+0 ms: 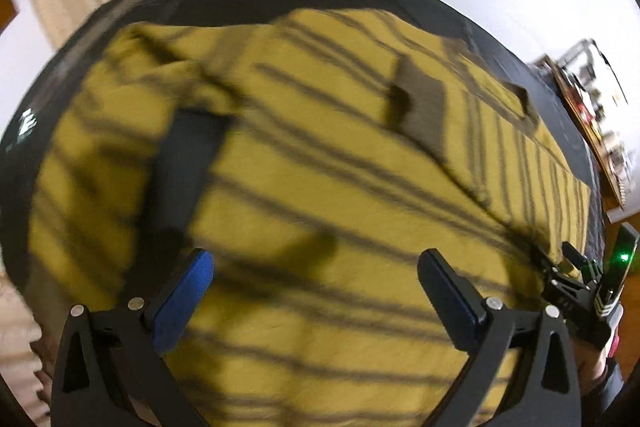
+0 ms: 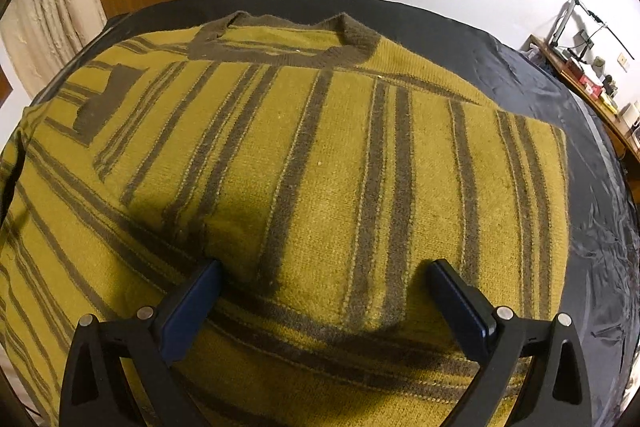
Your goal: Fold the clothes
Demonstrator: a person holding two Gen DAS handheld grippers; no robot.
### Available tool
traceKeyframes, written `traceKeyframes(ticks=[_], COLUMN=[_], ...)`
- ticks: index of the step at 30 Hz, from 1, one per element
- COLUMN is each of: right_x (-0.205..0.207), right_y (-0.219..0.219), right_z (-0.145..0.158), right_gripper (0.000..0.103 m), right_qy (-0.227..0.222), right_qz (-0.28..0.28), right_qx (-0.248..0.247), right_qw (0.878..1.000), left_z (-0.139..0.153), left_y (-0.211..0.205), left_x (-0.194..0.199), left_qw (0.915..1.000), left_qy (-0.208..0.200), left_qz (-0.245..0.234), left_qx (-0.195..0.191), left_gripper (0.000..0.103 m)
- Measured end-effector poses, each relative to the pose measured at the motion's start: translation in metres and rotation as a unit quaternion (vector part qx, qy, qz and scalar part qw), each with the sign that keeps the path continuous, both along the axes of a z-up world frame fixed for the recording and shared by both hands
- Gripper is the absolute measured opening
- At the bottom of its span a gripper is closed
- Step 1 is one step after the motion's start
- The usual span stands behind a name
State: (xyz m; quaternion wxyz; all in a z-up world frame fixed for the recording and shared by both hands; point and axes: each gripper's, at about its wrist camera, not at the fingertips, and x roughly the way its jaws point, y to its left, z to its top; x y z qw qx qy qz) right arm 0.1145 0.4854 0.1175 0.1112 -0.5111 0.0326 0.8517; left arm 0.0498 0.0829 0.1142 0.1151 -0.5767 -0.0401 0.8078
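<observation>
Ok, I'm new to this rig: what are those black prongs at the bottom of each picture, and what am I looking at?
Each picture comes from a camera mounted on a hand-held gripper, looking out along its two fingers. The prongs are those fingers. One view shows the left gripper, the other the right gripper. Both are open and hold nothing. Under them lies a yellow striped sweater spread on a dark sheet, its collar on the far side. The left view is blurred and also catches the right gripper at its right edge.
</observation>
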Motion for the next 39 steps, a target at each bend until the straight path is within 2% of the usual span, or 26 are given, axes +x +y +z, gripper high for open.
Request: traceKeyframes(ticks=[6,9,11,14,17,21,25,27,29,33,39], right_x=[0.017,0.036,0.043,0.043,0.029,0.004,-0.014,-0.02,-0.025,-0.035,-0.045], right_y=[-0.008,-0.021,-0.036,-0.07,-0.114,-0.168,-0.21,-0.227,-0.243,-0.259,-0.261], right_z=[0.018,0.034,0.04,0.041,0.04,0.043,0.037,0.035,0.036,0.035,0.03], right_gripper=[0.103,0.103,0.103,0.103,0.103,0.103,0.103,0.103,0.103,0.103,0.103], right_qy=[-0.028,-0.014,-0.011,-0.018,-0.023,-0.007,-0.019,-0.025,-0.03,-0.037,-0.044], right_qz=[-0.032,-0.066,-0.083,-0.088,-0.062,-0.036,-0.016,0.006,0.029,0.058,0.07], right_qx=[0.006,-0.007,-0.016,-0.025,-0.033,-0.087,-0.139,-0.13,-0.117,-0.101,-0.112], right_qw=[0.999,0.998,0.996,0.996,0.997,0.996,0.99,0.991,0.992,0.993,0.99], left_z=[-0.006,-0.013,-0.015,-0.019,-0.029,-0.034,-0.032,-0.03,-0.03,-0.03,-0.028], left_y=[-0.088,-0.142,-0.168,-0.194,-0.207,-0.218,-0.224,-0.227,-0.228,-0.232,-0.24], left_x=[-0.007,-0.017,-0.023,-0.032,-0.04,-0.045,-0.047,-0.046,-0.046,-0.045,-0.041], left_qw=[0.9997,0.9993,0.999,0.9995,0.9993,0.9973,0.9953,0.9949,0.9945,0.9937,0.9911], left_qy=[0.004,-0.003,-0.004,0.005,-0.003,-0.002,-0.002,-0.002,-0.003,-0.007,-0.018], left_qz=[0.024,0.032,0.036,0.014,-0.02,-0.057,-0.077,-0.079,-0.083,-0.081,-0.073], left_qx=[0.007,0.02,0.028,0.029,0.031,0.045,0.058,0.062,0.063,0.077,0.11], left_gripper=[0.102,0.101,0.098,0.098,0.098,0.098,0.09,0.072,0.064,0.061,0.057])
